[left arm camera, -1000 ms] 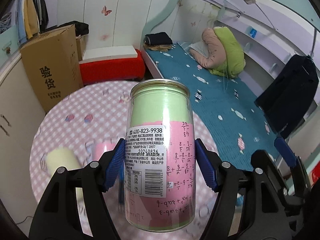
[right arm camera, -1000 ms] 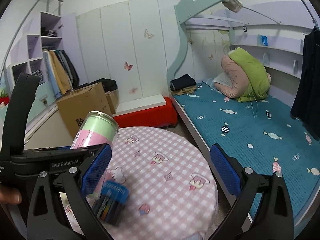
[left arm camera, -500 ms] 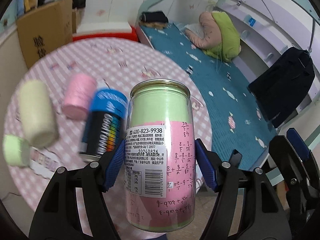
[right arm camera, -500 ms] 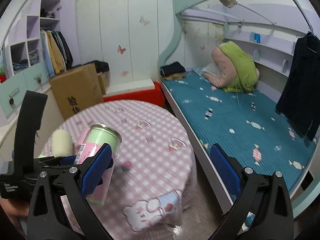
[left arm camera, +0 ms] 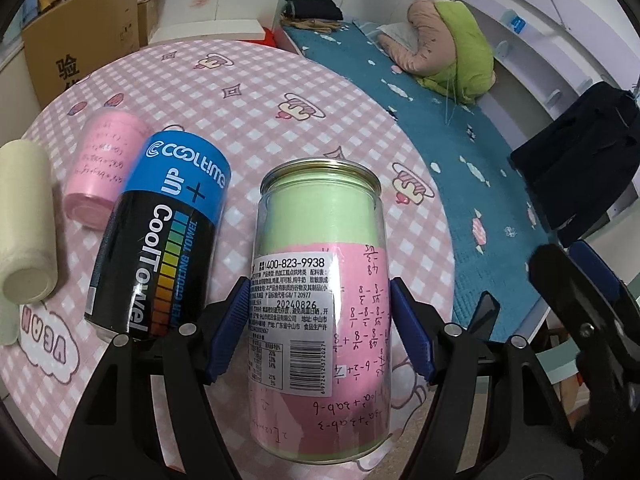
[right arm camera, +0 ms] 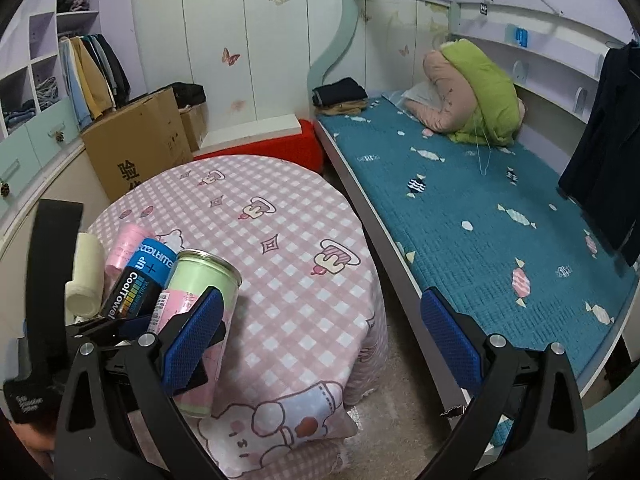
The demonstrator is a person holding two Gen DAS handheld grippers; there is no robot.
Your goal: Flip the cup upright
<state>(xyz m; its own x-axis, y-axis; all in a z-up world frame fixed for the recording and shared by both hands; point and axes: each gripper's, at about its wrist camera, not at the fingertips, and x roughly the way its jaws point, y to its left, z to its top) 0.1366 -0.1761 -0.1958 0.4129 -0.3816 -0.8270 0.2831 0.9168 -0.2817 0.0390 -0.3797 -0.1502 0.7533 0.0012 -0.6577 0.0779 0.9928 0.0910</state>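
Note:
The cup is a clear can (left arm camera: 320,304) with a green and pink paper insert and a white label. My left gripper (left arm camera: 318,328) is shut on its middle and holds it tilted, metal-rimmed end pointing away, over the near part of the pink checked table (left arm camera: 280,80). In the right wrist view the can (right arm camera: 196,320) leans at the table's front left with the left gripper on it. My right gripper (right arm camera: 320,340) is open and empty, to the right of the can, over the table's front edge.
A blue and black CoolTowel can (left arm camera: 160,240), a pink roll (left arm camera: 104,160) and a cream roll (left arm camera: 26,216) lie on the table's left part. A bed with a teal cover (right arm camera: 480,220) runs along the right. A cardboard box (right arm camera: 136,144) stands behind the table.
The left gripper has carried the can downward toward the table, so the lying cans and rolls now show large and close. The right gripper has tipped down and stayed open.

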